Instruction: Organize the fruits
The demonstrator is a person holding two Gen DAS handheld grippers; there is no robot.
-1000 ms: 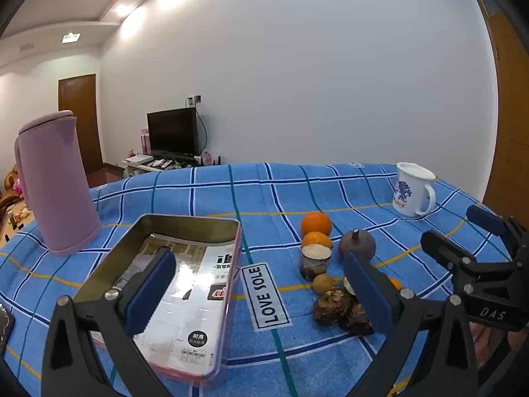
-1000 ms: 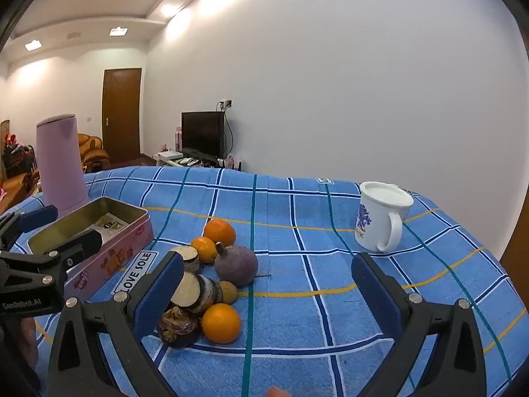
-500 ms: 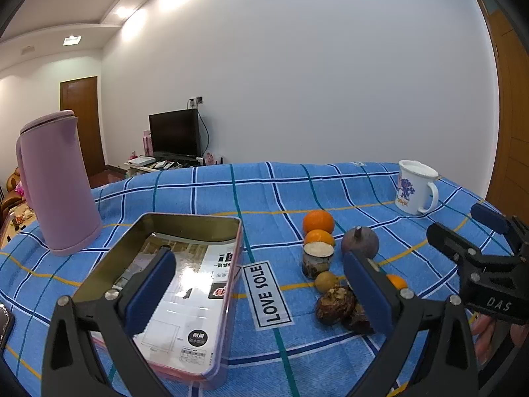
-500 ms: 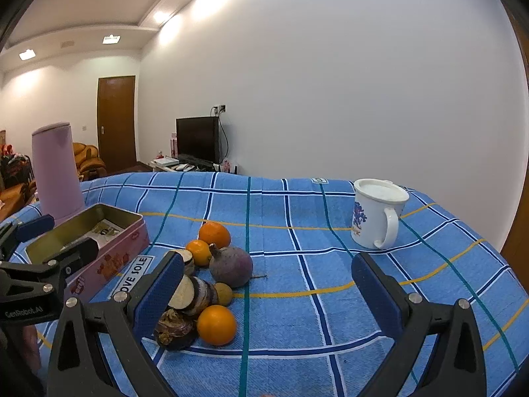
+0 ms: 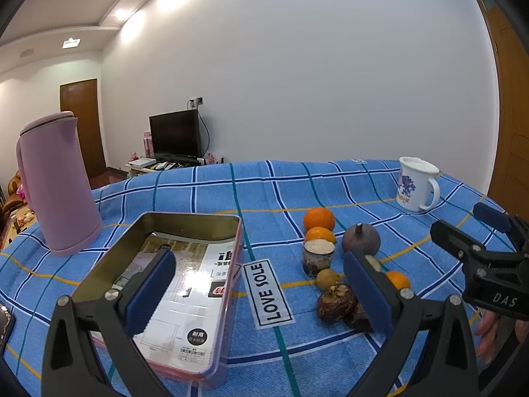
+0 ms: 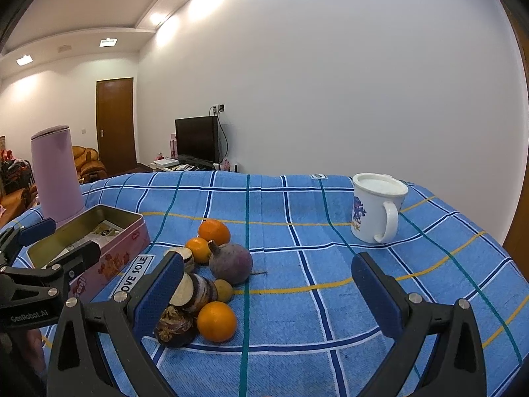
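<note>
Both grippers, left gripper (image 5: 258, 284) and right gripper (image 6: 267, 291), hover spread and empty, seemingly poised to move the piled fruit (image 6: 211, 284) into the open tin (image 5: 185, 284).

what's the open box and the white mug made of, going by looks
Open box: looks like thin metal tin, with a shiny brassy inside that mirrors the light and pink printed outer walls. White mug: probably glazed ceramic, possibly enamel; smooth, glossy, printed with a purple flower.
</note>
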